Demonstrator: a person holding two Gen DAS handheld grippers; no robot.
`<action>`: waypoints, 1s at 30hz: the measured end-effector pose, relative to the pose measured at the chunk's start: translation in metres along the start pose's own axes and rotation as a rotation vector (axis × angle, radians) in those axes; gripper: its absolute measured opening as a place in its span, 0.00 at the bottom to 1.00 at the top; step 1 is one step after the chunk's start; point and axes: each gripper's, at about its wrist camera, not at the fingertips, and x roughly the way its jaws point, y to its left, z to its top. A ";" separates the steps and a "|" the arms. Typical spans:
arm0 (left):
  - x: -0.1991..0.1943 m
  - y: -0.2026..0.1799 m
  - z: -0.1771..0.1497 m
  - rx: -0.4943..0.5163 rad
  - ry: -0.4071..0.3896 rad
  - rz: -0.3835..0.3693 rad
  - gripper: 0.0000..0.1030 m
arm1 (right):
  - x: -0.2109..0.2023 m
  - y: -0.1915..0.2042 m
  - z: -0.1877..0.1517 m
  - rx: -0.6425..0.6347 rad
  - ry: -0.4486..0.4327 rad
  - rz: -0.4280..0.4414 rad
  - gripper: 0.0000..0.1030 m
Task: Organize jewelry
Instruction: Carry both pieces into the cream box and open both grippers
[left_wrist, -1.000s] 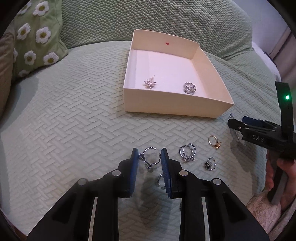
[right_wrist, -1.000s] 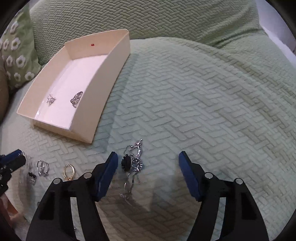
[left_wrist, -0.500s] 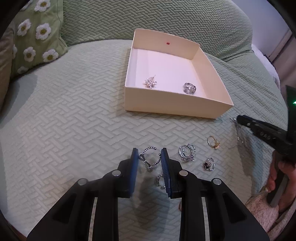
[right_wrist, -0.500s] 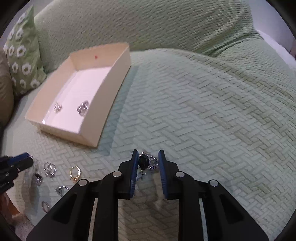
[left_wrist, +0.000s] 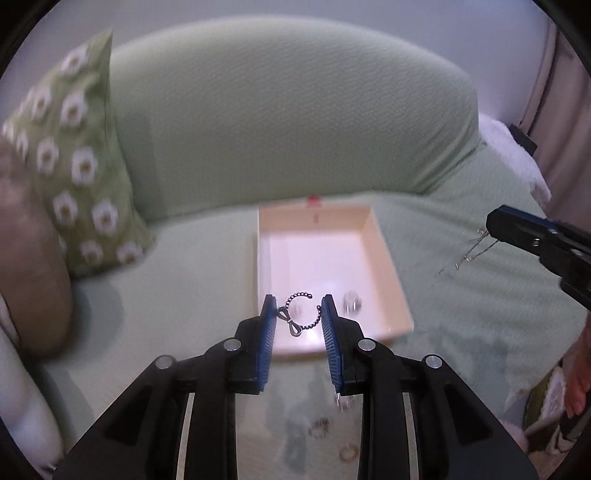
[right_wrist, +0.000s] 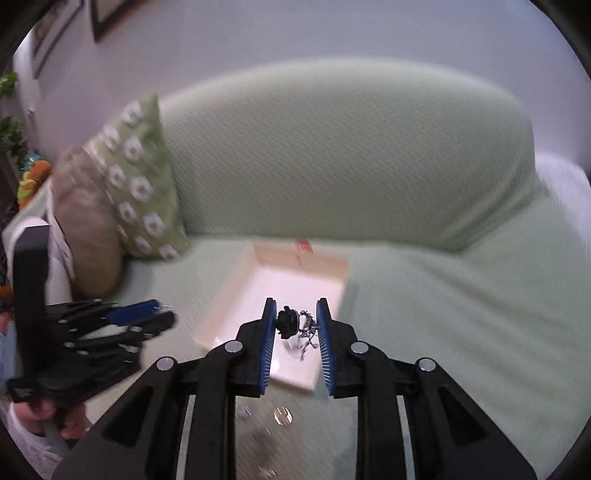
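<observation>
The left gripper (left_wrist: 299, 315) fills the lower centre of its own view, blue pads pinched on a beaded bow ring (left_wrist: 300, 314). The right gripper (right_wrist: 297, 323) sits likewise — clamped on a black-flower dangle earring (right_wrist: 295, 325), raised.

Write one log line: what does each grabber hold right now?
left gripper: shut on beaded ring | right gripper: shut on black flower earring | both raised near cream box
</observation>
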 end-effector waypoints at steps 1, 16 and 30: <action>-0.001 -0.001 0.008 0.008 -0.004 -0.002 0.23 | -0.001 0.003 0.008 -0.006 -0.011 0.003 0.22; 0.112 0.000 0.031 0.028 0.169 0.020 0.23 | 0.131 0.007 -0.002 0.034 0.207 -0.020 0.22; 0.201 0.008 0.005 -0.001 0.331 0.047 0.23 | 0.232 -0.020 -0.042 0.057 0.435 -0.071 0.22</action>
